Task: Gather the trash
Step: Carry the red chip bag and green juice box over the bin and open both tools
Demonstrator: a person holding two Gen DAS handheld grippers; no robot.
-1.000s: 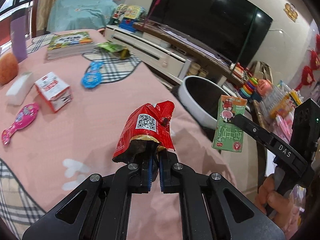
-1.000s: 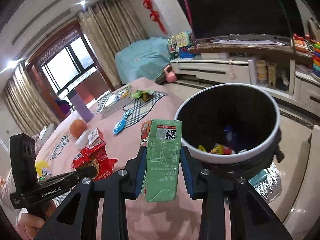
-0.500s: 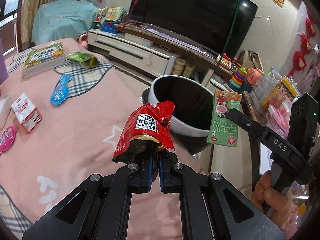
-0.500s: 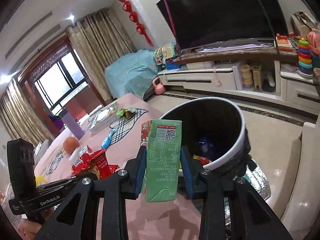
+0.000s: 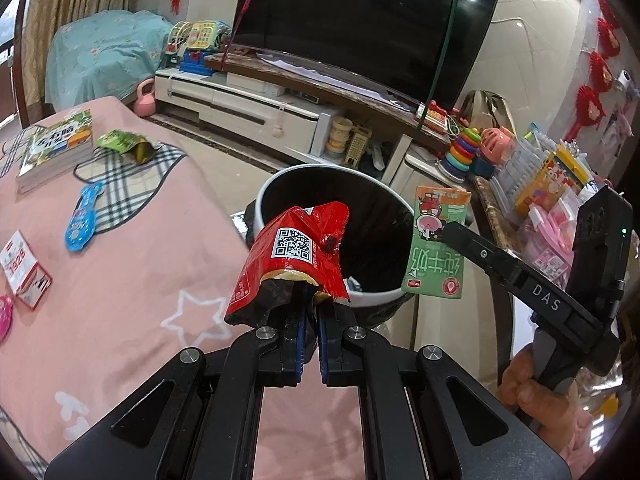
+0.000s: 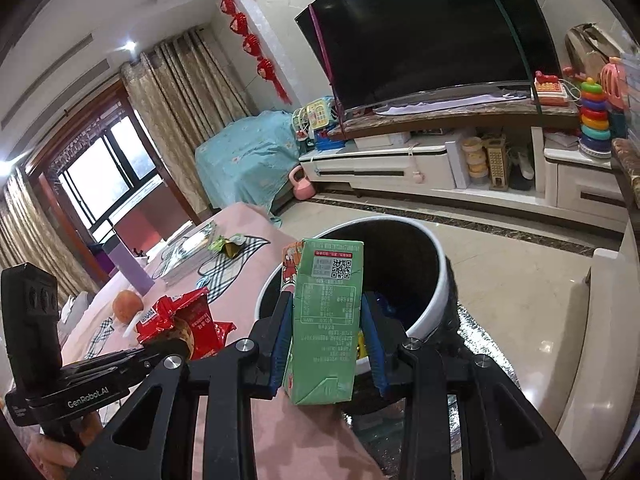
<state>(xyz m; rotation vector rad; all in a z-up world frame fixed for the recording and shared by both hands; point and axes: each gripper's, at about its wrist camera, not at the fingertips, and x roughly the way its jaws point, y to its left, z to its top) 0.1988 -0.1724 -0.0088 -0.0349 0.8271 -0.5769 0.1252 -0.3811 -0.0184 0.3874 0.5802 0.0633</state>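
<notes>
Left wrist view: left gripper [image 5: 311,312] clamps a red wrapper [image 5: 294,256] before the bin [image 5: 280,184] at 12 o'clock, while right gripper [image 6: 326,320] pinches a green carton [image 6: 324,320] above the rim, both poised for dropping.

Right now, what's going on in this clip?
A person is collecting trash with two handheld tongs. The left tongs are shut on a red snack wrapper; the right tongs grip a green milk carton. Both are held near the white-rimmed bin beside the pink-covered table, nothing dropped yet.
</notes>
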